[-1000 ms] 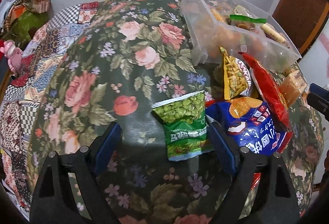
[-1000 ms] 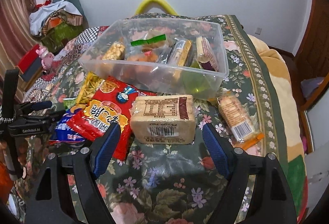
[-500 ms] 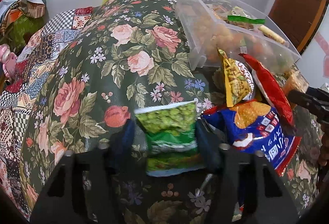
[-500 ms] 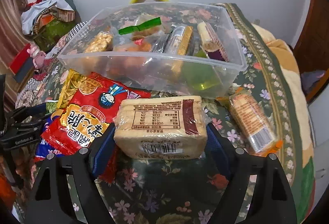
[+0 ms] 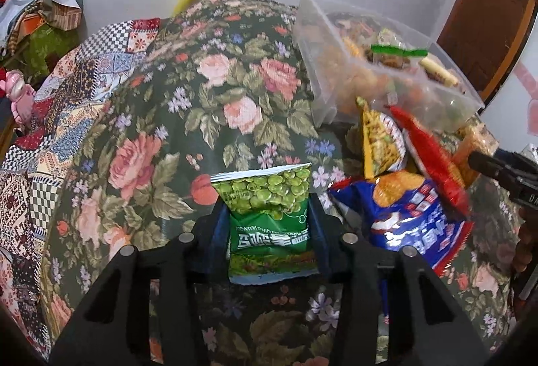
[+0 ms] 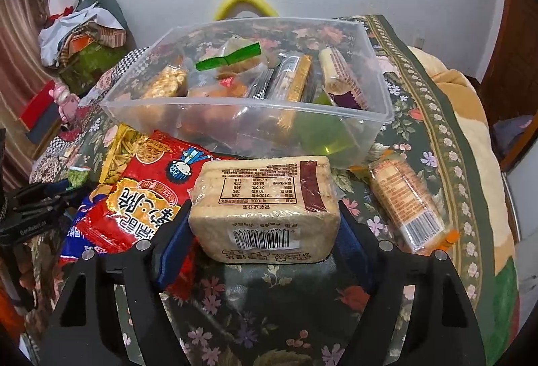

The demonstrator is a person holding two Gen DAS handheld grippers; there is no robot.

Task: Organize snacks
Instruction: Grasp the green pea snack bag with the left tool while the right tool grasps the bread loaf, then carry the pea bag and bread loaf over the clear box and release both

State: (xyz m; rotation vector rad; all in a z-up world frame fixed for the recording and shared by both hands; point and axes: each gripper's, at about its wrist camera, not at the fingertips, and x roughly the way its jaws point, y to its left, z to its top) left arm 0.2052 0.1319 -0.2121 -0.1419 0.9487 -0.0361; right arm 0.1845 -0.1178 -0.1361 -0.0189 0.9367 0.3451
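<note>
My left gripper (image 5: 269, 224) is shut on a green pea packet (image 5: 269, 197), its blue pads pressing both sides low down; the packet stands upright on the floral cloth (image 5: 201, 97). In the right wrist view a beige biscuit pack (image 6: 265, 194) lies between the blue pads of my right gripper (image 6: 264, 231), whose jaws are closing and touch both of its sides. Behind it stands a clear plastic bin (image 6: 380, 117) holding several snacks. The left gripper (image 6: 33, 204) shows at the left edge of the right wrist view.
A red noodle-snack packet (image 6: 144, 197), a blue chip packet (image 5: 413, 221) and a yellow packet (image 5: 380, 140) lie between the two grippers. An orange-ended biscuit pack (image 6: 407, 197) lies right of the bin. A clothes pile (image 6: 84, 39) and a pink toy (image 6: 64, 100) sit at the far left.
My left gripper's jaws have shut on the green pea packet. My right gripper has moved in around the biscuit pack, and its pads now meet the pack's sides.
</note>
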